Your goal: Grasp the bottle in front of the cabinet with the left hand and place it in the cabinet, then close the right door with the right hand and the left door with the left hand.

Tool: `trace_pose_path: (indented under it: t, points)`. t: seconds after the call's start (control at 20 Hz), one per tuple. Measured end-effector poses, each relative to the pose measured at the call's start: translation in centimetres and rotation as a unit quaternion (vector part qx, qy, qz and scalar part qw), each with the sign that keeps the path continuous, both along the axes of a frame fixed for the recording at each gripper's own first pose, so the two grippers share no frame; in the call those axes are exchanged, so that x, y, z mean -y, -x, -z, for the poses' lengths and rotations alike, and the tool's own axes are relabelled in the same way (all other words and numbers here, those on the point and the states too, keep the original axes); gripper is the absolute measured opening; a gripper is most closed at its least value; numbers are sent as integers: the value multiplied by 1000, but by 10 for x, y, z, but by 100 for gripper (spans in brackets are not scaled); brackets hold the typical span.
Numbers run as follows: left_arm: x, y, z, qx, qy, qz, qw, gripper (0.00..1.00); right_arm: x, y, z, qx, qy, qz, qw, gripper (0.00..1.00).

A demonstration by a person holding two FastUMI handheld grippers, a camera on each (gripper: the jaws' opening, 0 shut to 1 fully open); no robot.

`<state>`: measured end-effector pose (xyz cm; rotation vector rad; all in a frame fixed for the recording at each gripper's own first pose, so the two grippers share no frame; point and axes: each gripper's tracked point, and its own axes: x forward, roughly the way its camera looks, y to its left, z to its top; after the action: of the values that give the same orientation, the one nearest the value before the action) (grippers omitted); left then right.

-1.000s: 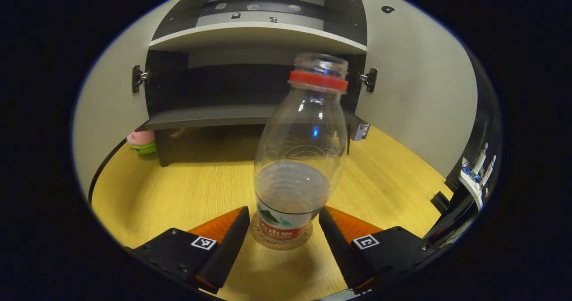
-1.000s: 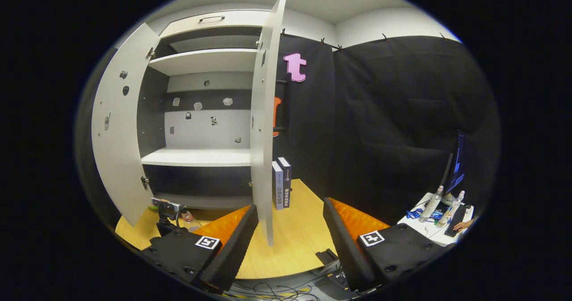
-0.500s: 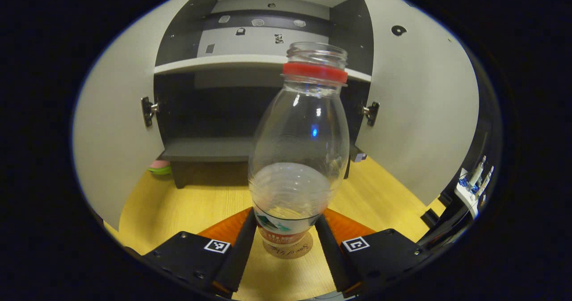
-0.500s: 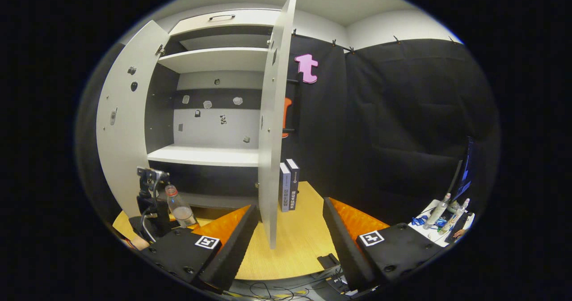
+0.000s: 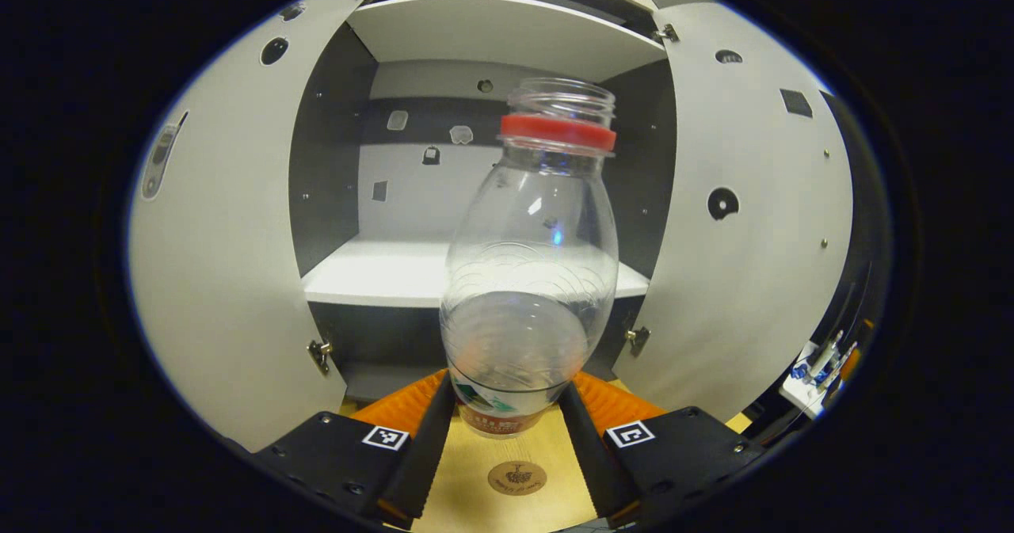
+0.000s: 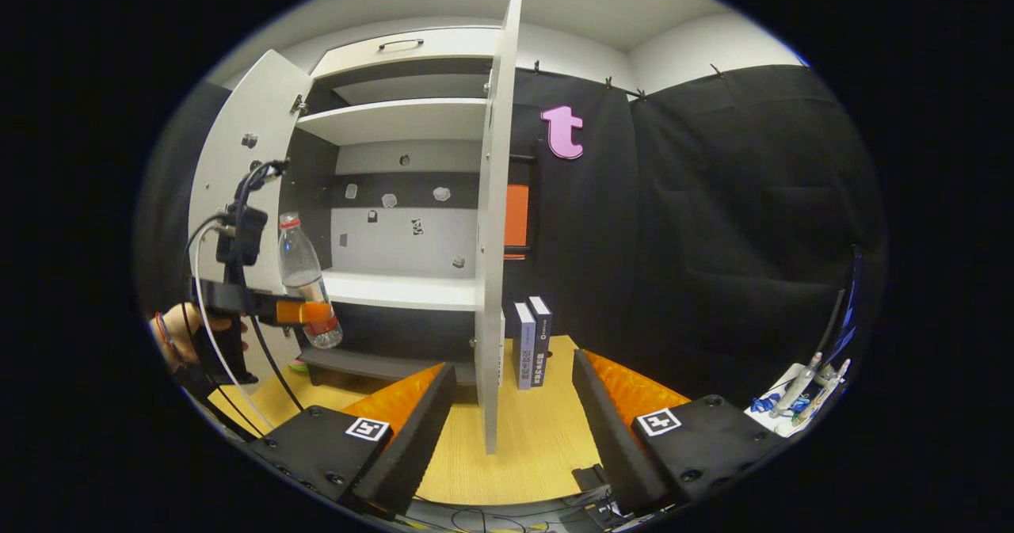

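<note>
Clear capless bottle (image 5: 529, 279) upright, lifted before open cabinet (image 5: 475, 272), doors ajar

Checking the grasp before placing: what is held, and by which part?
The left gripper holds the bottle low on its body, at the label; the right gripper holds nothing.

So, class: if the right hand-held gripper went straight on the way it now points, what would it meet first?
Probably the open right door, which stands edge-on between the open fingers of the right hand-held gripper. The depth is hard to judge, and it may pass just beside the door's edge.
</note>
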<state>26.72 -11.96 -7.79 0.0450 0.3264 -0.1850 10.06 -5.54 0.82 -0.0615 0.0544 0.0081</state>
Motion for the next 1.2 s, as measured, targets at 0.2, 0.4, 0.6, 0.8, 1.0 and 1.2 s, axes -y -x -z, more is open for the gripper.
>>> trace_pose_path:
  t: [0.2,0.4,0.6,0.8,1.0,1.2]
  points:
    - [7,-34,-50,24,-20,2,999,76,15,-1,-8,9,-4,1,1000,97]
    - [18,-69,-81,37,-35,8,999,76,32,-3,-12,13,-9,8,1000,97]
    - [35,-105,-92,45,-37,15,998,76,55,-6,-18,19,-10,26,999,97]
    - [45,-145,-72,18,-34,16,999,76,75,-13,-19,18,-18,47,999,97]
    - [48,-183,-38,-25,-37,16,999,76,91,-20,-15,15,-22,71,997,97]
    - [50,-203,-13,-52,-24,16,998,76,97,-23,-8,7,-28,88,996,97]
